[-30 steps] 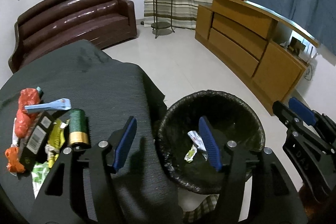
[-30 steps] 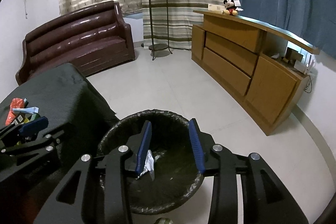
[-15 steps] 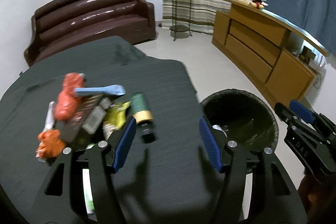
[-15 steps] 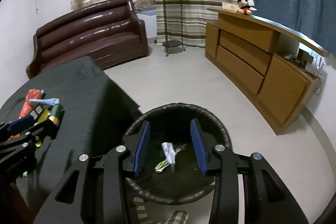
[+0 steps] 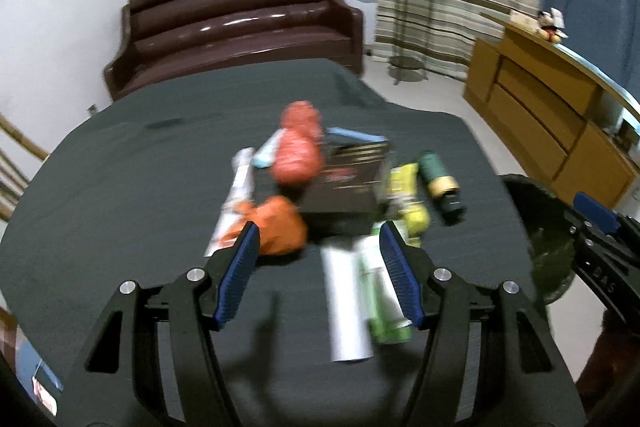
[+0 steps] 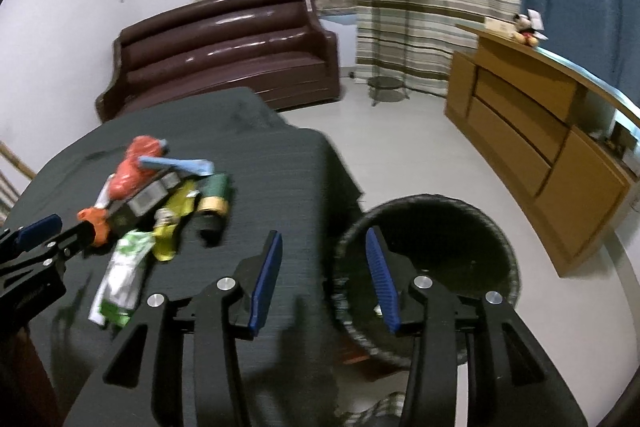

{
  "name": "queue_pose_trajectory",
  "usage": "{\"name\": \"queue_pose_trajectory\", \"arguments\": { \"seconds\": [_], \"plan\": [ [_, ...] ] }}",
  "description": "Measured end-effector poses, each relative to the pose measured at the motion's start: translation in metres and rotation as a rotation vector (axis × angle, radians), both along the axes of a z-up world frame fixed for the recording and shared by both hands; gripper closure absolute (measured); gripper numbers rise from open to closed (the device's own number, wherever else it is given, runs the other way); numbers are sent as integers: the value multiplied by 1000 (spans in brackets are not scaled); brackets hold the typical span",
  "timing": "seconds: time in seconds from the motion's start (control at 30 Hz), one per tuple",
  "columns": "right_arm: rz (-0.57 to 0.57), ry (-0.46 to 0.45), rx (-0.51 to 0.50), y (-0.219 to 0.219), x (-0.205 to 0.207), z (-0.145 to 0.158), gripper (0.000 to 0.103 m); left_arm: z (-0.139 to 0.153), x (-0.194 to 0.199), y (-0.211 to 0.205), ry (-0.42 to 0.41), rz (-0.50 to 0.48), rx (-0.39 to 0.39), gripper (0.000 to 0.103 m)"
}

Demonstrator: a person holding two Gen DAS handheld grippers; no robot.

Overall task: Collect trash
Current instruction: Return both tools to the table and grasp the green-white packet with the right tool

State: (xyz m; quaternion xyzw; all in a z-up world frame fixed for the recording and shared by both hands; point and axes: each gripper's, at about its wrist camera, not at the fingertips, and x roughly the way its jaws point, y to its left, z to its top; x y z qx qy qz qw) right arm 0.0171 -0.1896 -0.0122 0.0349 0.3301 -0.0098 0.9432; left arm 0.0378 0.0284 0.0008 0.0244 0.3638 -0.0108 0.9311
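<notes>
Trash [image 5: 340, 187] lies in a loose heap on the dark-clothed table [image 5: 140, 167], and in the left wrist view most of it is smeared by blur: a red crumpled bag [image 5: 298, 157], an orange one [image 5: 280, 229], a black box [image 5: 348, 183], a yellow wrapper [image 5: 406, 195], a green can [image 5: 438, 175] with a gold band, and a white and green packet [image 5: 380, 291] whose print cannot be read. The left gripper [image 5: 320, 267] hangs over the near side of the heap, angled down at it, jaws standing wide with nothing clamped; the packet appears to sit between the blue pads but apart from them. At the right edge the black bin [image 5: 536, 227] is cut off, partly covered by the right gripper [image 5: 592, 215], of which only one blue pad and black frame show. In the right wrist view, the same heap [image 6: 160, 195] sits to the left on the table [image 6: 260, 147], the green can [image 6: 216, 193] and the packet [image 6: 124, 267] at its near edge. The right gripper [image 6: 324, 267] points down over the gap between table edge and bin [image 6: 496, 247], its jaws opening and empty, one pad over the cloth, the other over the bin's rim. The bin's inside is dark; its contents are hard to make out. The left gripper [image 6: 40, 227] enters from the left edge, mostly cut off, near the orange bag [image 6: 94, 223].
</notes>
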Motion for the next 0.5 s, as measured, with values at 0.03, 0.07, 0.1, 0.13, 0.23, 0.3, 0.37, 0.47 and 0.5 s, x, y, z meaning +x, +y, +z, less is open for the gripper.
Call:
{"name": "queue_pose_trajectory", "arguments": {
  "seconds": [0.03,0.07,0.1,0.13,0.23,0.3,0.37,0.47,0.5],
  "plan": [
    [16,0,-1,8,0,1,59,-1,-2,8,-1,11,0,42],
    [26,1,-2,14,0,1,59,-1,-3,17,0,28,0,42],
    [42,2,-4,22,1,1,59,-1,-3,23,1,39,-1,42],
    [52,3,-5,27,2,2,59,-1,-5,29,2,50,-3,42],
    [82,9,-4,48,2,0,58,-3,-9,49,8,83,-8,42],
    [101,12,-4,60,1,-1,56,-5,-9,58,12,96,-8,42],
    [123,14,-5,75,-2,-4,55,-6,-10,67,17,108,-7,42],
    [154,21,-8,91,-3,-5,55,-8,-11,79,17,124,-5,42],
    [166,25,-9,97,-2,-6,55,-9,-12,83,16,130,-5,42]
  ]
}}
